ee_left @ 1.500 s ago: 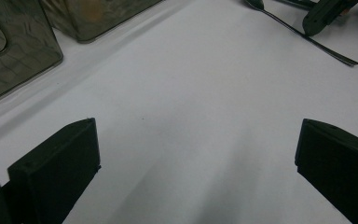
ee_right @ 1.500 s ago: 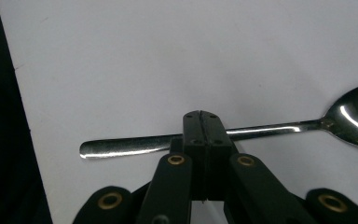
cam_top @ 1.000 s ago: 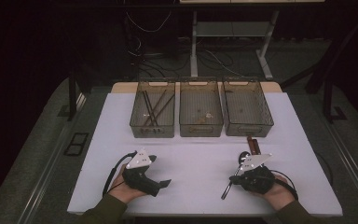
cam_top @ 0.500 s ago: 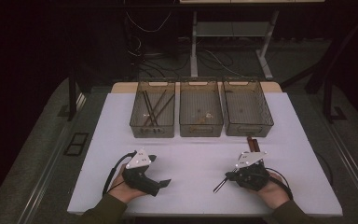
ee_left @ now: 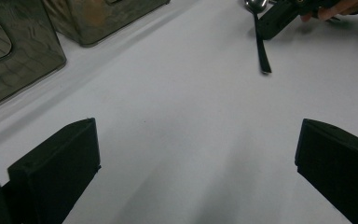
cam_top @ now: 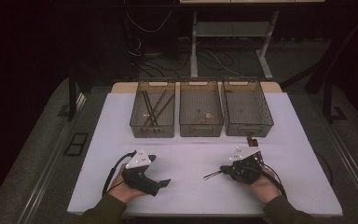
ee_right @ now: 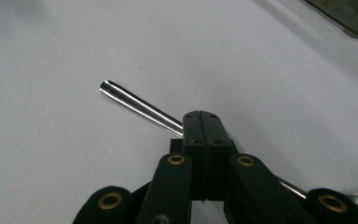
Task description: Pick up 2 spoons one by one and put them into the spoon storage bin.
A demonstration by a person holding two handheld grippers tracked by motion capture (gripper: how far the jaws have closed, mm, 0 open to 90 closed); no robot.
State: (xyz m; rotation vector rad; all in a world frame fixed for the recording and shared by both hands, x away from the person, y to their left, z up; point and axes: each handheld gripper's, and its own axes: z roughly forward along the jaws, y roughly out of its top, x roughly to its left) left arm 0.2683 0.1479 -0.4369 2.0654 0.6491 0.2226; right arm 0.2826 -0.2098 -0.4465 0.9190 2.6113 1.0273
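Right gripper (cam_top: pixel 220 171), lower right of the high view, clamped on a spoon (ee_right: pixel 140 106), handle pointing left toward wide-open left gripper (cam_top: pixel 161 183); bins (cam_top: pixel 200 112) sit above.

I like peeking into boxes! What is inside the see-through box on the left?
The clear plastic box on the left holds several long thin dark sticks, lying slanted and crossing one another. Its tinted front wall blurs their lower ends, so I cannot tell exactly what they are.
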